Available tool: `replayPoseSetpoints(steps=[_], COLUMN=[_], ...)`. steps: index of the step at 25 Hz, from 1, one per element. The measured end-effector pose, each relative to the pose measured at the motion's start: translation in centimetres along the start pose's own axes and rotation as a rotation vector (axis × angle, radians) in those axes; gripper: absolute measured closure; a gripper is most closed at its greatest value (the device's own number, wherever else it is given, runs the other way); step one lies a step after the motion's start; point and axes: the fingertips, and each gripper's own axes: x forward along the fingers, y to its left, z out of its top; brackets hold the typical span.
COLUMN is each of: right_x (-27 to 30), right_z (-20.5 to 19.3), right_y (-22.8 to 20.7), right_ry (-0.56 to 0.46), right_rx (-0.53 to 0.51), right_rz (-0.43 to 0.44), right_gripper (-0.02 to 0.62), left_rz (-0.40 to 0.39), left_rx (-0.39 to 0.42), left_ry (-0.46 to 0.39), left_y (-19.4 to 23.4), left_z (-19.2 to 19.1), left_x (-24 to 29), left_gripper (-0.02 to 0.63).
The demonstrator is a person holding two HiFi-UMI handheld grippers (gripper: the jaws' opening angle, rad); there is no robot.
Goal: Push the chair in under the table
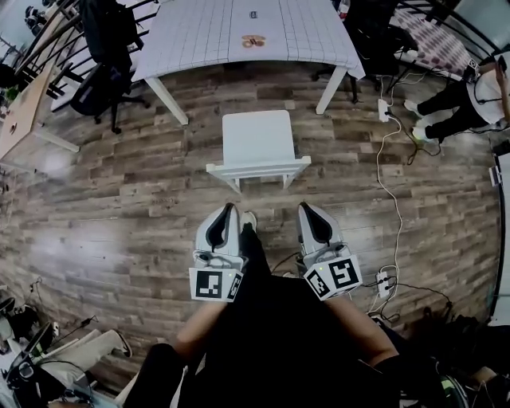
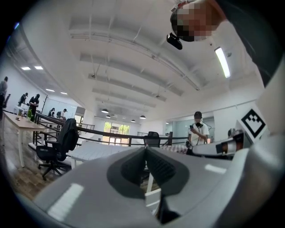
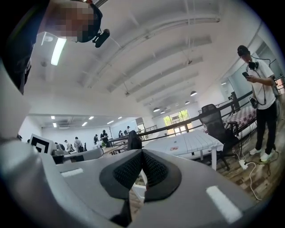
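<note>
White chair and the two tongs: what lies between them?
Only bare wooden floor, as the head view shows; left tongs and right tongs are apart from the chair.

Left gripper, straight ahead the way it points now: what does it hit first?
Probably the white chair's backrest, toward its left end. The left gripper, jaws shut, is short of it with a gap between. Its height is unclear, so it could pass just over the top.

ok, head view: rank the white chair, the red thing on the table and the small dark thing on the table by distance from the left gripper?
1. white chair, just ahead of the left gripper.
2. red thing, middle of the table.
3. small dark thing, beyond it, nearer the far edge.
</note>
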Motion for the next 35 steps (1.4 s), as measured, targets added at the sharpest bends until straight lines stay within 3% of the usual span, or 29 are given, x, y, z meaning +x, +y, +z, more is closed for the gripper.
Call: replayPoseSetpoints(steps=[3,16,21,24,28,35], right_x=[4.6,17.8,20.0,20.2,19.9,20.9], right_z=[0.1,2.5,1.6,1.5,0.8,0.5], right_y=[-0.4,0.3,-2.2,-3.9,-5.7,-9.7], right_ry=[0.030,0.053,0.098,0.108,0.113,0.174], right_rx=[0.039,-0.027,-0.025,0.026,0.045,0.010], right_rz=[-0.003,-0.019,-0.082,-0.110,-0.121,-0.094], right_gripper=[0.598,0.597,0.597,0.597,0.598,0.597], left_rz=[0.014,-0.063,-0.094,-0.082,-0.080,-0.001], left_rx=[-0.017,-0.034,-0.072,-0.069,-0.022,0.032], left_ry=[0.044,0.126,0.188,0.181,0.173,0.297], left_y=[2.8,11.1,12.1,12.3,11.7,10.5], left_z=[-1.3,-2.7,-4.3,-3.5,-3.1,-7.3], left_x=[2.5,9.7,12.4,14.1,15.1,17.7], left_gripper=[0.597,0.597,0.597,0.597,0.597,0.597])
